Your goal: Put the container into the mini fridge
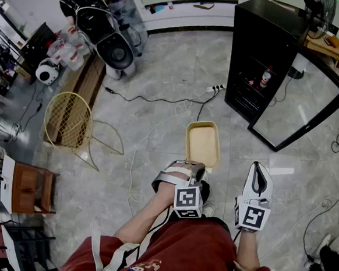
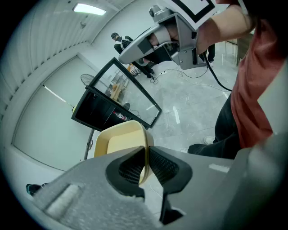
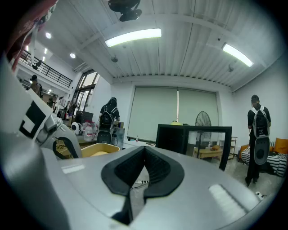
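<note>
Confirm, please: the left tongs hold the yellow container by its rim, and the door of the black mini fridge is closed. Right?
Not quite. The left tongs hold the yellow container by its rim, but the door of the black mini fridge is open, as the head view shows.

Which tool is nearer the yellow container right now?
Left. The left tool is clamped on the near rim of the container. The right tool is shut and empty, off to the container's right and not touching it.
</note>
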The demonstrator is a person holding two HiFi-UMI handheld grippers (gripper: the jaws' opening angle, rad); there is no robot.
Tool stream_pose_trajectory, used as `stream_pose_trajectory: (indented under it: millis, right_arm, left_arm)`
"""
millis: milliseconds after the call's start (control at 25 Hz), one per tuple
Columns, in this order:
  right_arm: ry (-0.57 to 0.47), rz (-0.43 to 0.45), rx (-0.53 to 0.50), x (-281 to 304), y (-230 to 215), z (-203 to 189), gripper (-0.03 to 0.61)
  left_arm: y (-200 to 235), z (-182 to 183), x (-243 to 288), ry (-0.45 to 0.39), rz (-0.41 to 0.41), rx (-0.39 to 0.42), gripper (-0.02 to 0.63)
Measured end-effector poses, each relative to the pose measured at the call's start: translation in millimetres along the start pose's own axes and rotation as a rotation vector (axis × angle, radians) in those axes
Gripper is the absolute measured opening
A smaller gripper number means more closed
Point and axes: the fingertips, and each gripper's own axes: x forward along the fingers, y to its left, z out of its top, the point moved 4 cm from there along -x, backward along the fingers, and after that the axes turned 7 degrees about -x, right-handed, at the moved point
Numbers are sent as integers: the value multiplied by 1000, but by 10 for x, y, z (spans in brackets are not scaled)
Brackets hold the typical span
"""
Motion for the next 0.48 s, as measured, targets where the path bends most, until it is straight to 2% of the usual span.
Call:
stream_pose_trajectory:
  millis: [160,480]
  right_arm:
    - [-3,3,-16,-160,37,17,-2]
    - [-8,6,-29,-247,75,18,-2]
  left_arm:
    - [-156,-44,-103,28,-7,16,40]
    - [-194,18,-120,12,7,34,41]
